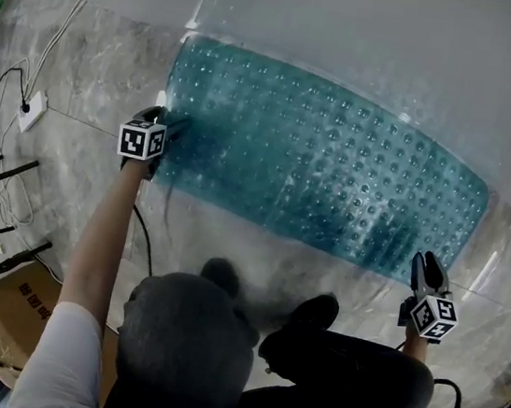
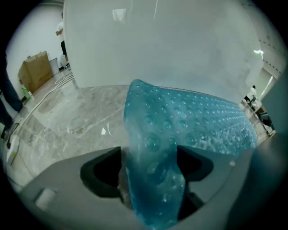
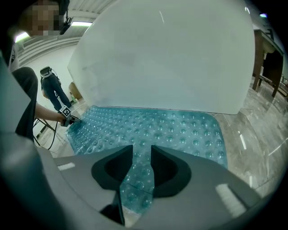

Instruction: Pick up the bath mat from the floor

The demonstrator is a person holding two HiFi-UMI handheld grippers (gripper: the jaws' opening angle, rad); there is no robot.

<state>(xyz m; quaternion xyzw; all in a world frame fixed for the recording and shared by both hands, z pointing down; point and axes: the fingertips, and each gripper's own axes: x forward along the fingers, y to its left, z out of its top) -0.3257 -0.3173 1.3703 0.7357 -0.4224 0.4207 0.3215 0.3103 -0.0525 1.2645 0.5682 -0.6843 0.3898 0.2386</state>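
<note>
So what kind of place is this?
Probably a workroom staged as a bathroom: a teal bath mat lies on marbled floor tiles beside a plain white panel, with a cardboard box and a cabled power strip close by.

We see the bath mat (image 1: 325,175), a translucent teal sheet of round bumps with rounded corners, spread lengthwise on the marble floor (image 1: 93,81). Its left end curls upward in a fold; the right hand-held gripper (image 3: 142,150) clamps its near right corner.
</note>
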